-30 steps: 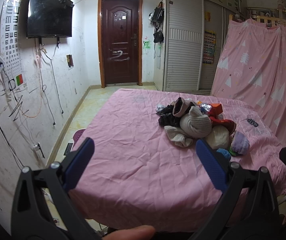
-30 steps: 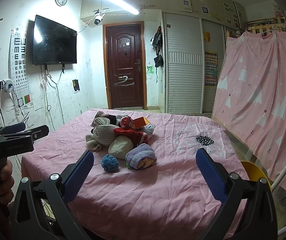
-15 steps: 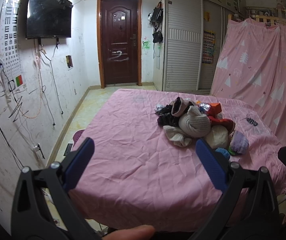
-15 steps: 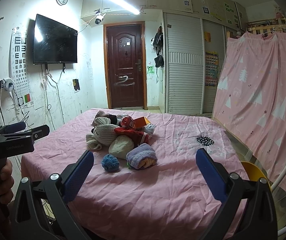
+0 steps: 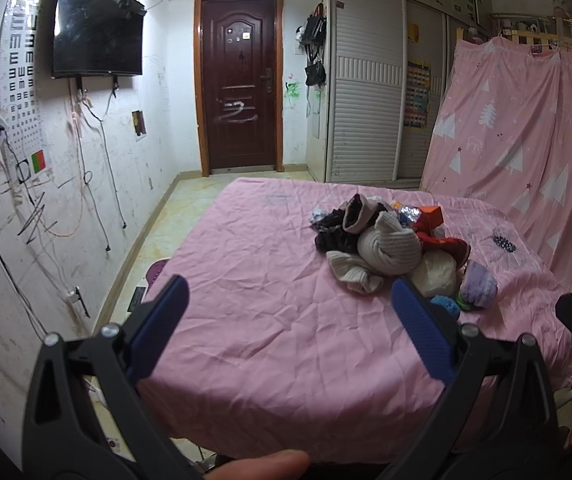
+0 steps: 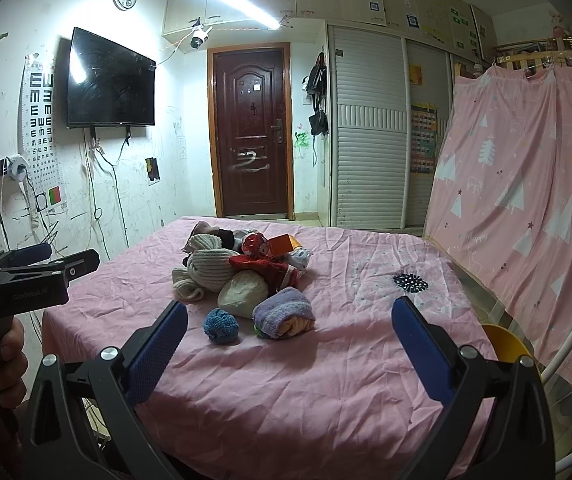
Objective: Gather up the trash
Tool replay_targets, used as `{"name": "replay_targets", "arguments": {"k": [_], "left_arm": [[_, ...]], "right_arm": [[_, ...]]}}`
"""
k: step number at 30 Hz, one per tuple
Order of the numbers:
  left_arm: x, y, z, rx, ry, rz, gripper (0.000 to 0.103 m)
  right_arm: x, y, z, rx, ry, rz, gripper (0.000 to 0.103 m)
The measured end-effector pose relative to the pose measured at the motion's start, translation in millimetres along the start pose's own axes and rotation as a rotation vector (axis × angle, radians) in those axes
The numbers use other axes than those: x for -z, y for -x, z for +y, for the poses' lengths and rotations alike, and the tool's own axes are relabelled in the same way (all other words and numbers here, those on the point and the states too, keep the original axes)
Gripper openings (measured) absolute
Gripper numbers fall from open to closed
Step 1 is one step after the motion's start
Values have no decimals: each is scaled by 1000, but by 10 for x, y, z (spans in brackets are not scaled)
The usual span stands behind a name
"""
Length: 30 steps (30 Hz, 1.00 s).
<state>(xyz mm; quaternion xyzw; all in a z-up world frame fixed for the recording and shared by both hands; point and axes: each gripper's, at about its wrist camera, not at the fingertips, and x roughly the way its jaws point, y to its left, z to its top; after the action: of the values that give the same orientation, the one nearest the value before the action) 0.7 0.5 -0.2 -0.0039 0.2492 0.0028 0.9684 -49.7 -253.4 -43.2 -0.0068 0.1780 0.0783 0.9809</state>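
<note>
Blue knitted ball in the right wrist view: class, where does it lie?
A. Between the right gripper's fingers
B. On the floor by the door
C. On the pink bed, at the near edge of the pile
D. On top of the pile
C: the blue knitted ball rests on the pink bed, just nearer than the pile, with the right gripper open and short of it.

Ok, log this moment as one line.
left gripper open, empty | right gripper open, empty | heap of knitted socks and wrappers untouched on pink bedsheet | phase: approach

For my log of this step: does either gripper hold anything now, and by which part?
Nothing is held. The left gripper and the right gripper are both open and empty, short of the pile on the bed.
</note>
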Motion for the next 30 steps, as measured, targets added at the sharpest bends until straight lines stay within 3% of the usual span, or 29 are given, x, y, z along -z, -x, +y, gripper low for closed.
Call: {"name": "replay_targets", "arguments": {"k": [25, 30], "left_arm": [[-9, 25, -24, 1, 0, 1, 97], [-21, -46, -58, 30, 1, 34, 97]], "right_arm": [[-24, 12, 5, 3, 7, 3, 95], [-20, -62, 3, -14, 4, 19, 95]]}}
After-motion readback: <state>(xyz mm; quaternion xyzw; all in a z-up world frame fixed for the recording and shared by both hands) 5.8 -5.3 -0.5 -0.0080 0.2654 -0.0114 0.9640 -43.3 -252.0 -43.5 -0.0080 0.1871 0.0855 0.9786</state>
